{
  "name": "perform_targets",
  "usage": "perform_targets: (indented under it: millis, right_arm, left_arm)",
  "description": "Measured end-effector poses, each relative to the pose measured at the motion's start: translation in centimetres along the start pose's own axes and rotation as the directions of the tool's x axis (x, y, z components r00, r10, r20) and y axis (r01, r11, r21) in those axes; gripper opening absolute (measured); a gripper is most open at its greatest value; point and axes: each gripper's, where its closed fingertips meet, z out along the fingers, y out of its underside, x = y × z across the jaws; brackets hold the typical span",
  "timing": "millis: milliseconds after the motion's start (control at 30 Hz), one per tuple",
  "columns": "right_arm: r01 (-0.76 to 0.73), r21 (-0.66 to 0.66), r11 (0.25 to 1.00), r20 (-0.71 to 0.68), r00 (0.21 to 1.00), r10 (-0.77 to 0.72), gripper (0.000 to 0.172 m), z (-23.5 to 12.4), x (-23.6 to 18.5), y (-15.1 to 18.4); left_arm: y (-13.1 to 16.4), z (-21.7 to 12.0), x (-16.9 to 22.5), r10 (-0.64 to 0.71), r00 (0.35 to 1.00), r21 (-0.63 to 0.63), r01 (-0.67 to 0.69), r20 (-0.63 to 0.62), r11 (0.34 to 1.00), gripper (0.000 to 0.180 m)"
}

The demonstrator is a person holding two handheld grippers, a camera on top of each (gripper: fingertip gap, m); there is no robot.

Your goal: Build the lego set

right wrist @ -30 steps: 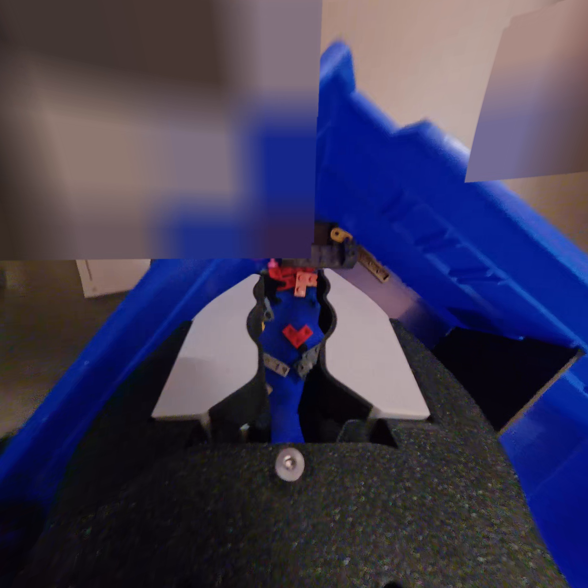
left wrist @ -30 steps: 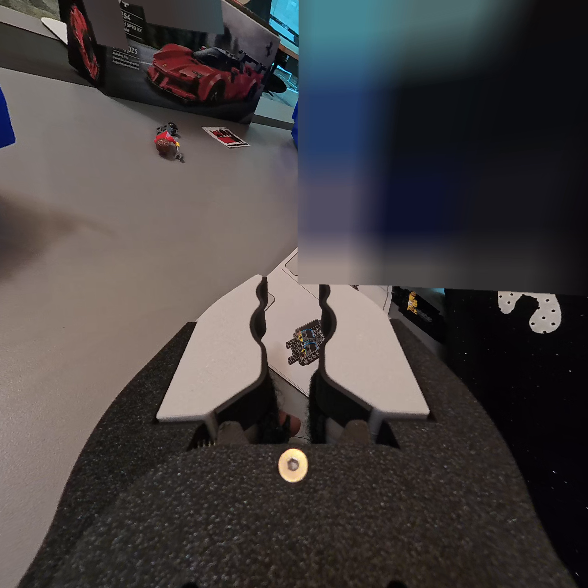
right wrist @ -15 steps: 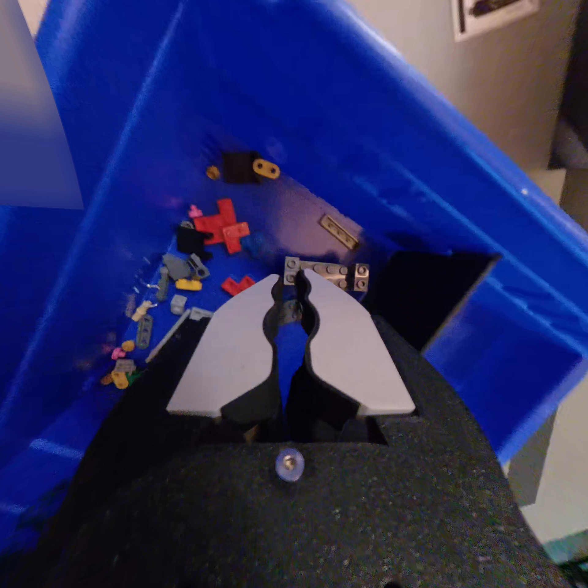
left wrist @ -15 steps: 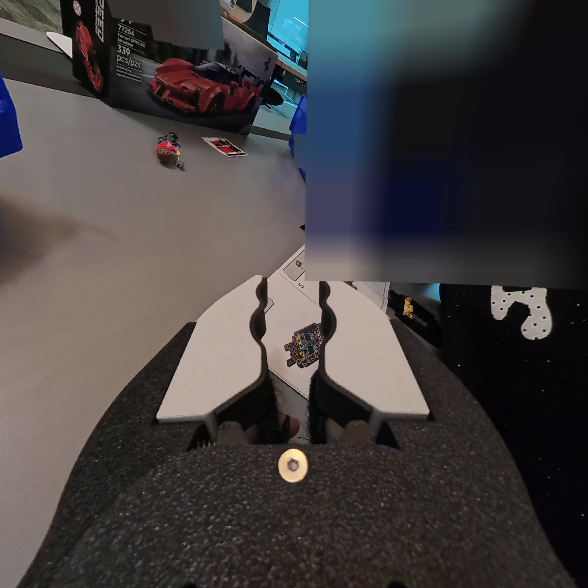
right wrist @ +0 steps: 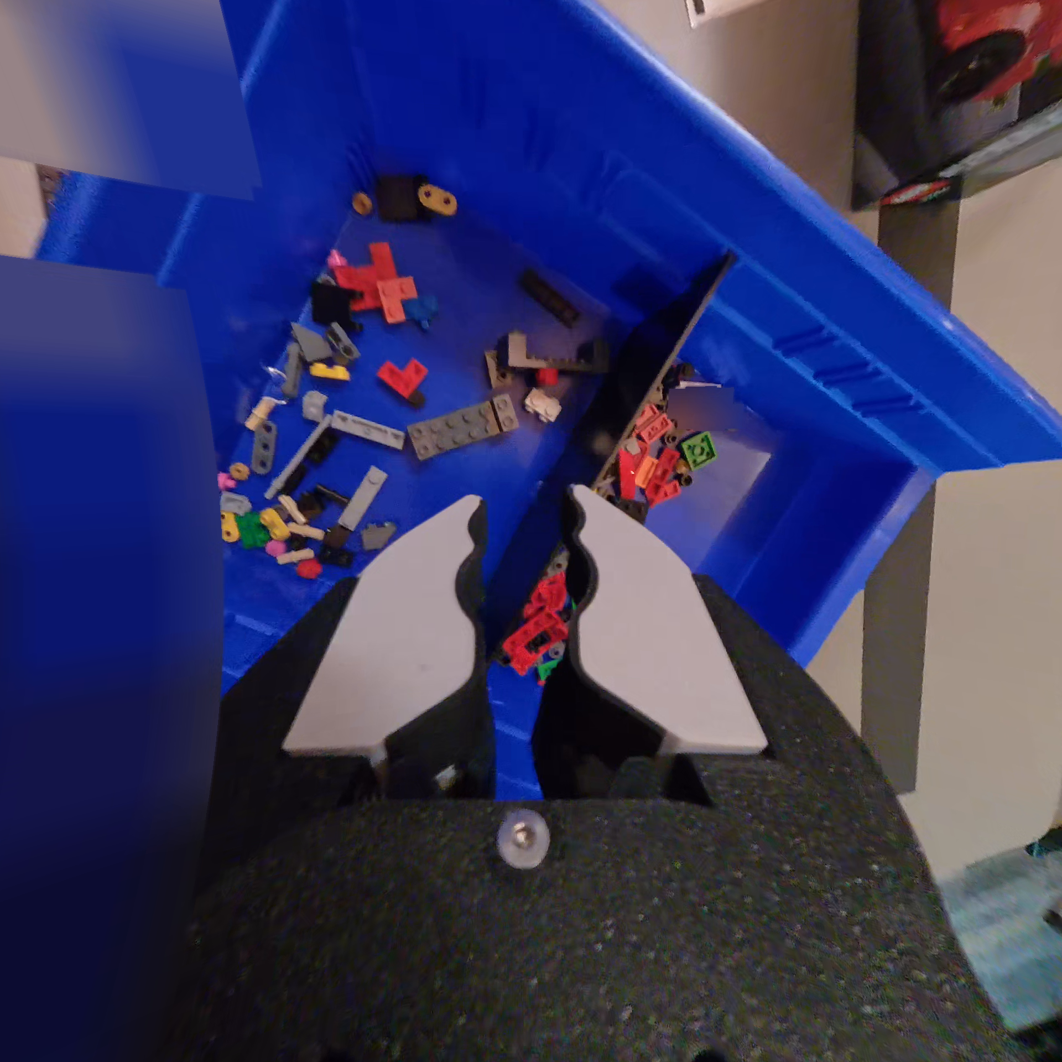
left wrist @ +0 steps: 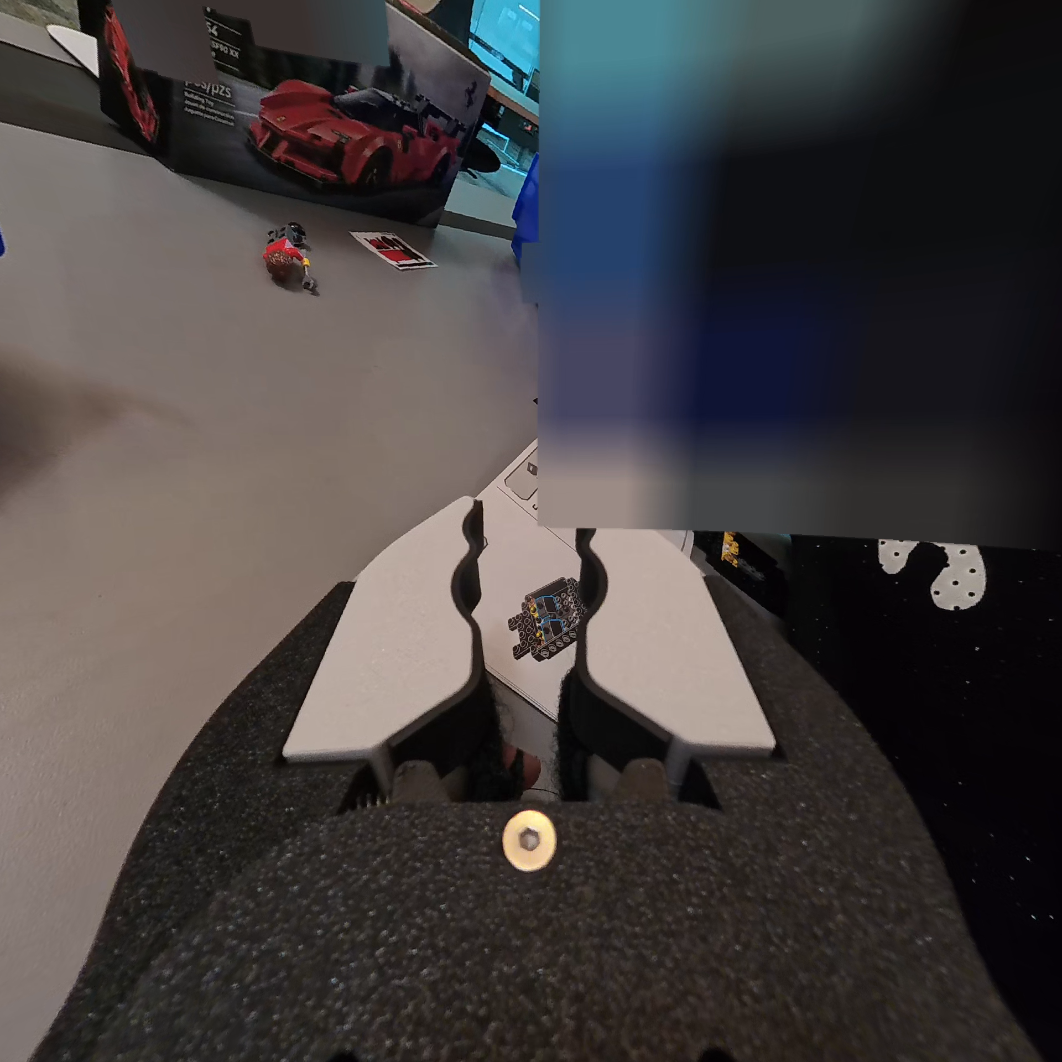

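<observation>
A grey table point(left wrist: 201, 460) bears a toy-car box point(left wrist: 322, 120), a small red figure point(left wrist: 284, 258), a sticker sheet point(left wrist: 393, 250) and a white instruction sheet point(left wrist: 517, 574). A blue bin point(right wrist: 517, 115), split by a black divider point(right wrist: 632, 391), holds loose bricks point(right wrist: 454, 428) on both sides.

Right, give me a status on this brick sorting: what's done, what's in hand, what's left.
Done: small bricks already lie on both sides of the black divider in the blue bin. In hand: nothing. The right gripper is open above the bin, and the left gripper is open over the instruction sheet. Left: a small red figure still lies loose on the grey table.
</observation>
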Motion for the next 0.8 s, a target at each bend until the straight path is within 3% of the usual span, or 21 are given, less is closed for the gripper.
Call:
perform_targets:
  millis: [300, 433, 600, 700, 800]
  right_arm:
    - [0.088, -0.004, 0.996, 0.113, 0.99, -0.087, 0.021, 0.9, -1.7, 0.5]
    - [0.109, 0.021, 0.994, 0.076, 0.991, -0.11, 0.024, 2.6, -1.8, -1.4]
    - [0.22, -0.198, 0.955, 0.098, 0.974, -0.204, 0.006, 6.1, -2.7, -1.0]
    - [0.165, -0.235, 0.958, 0.078, 0.986, -0.15, 0.023, 8.1, -2.0, -1.7]
    - [0.141, -0.162, 0.977, -0.023, 0.989, -0.147, 0.038, 7.3, 0.0, -3.4]
  left_arm:
    - [0.0, 0.0, 0.0, 0.004, 1.0, -0.002, -0.004, 0.005, 1.0, 0.029]
    - [0.2, 0.2, 0.0, -0.009, 1.0, -0.017, 0.009, -0.006, 1.0, 0.03]
    - [0.4, 0.3, 0.0, 0.007, 1.0, -0.038, -0.007, 0.004, 0.999, 0.03]
    - [0.3, 0.2, 0.0, 0.006, 1.0, -0.026, -0.006, 0.004, 1.0, 0.029]
    - [0.2, 0.2, 0.0, 0.004, 1.0, -0.019, -0.004, 0.003, 1.0, 0.029]
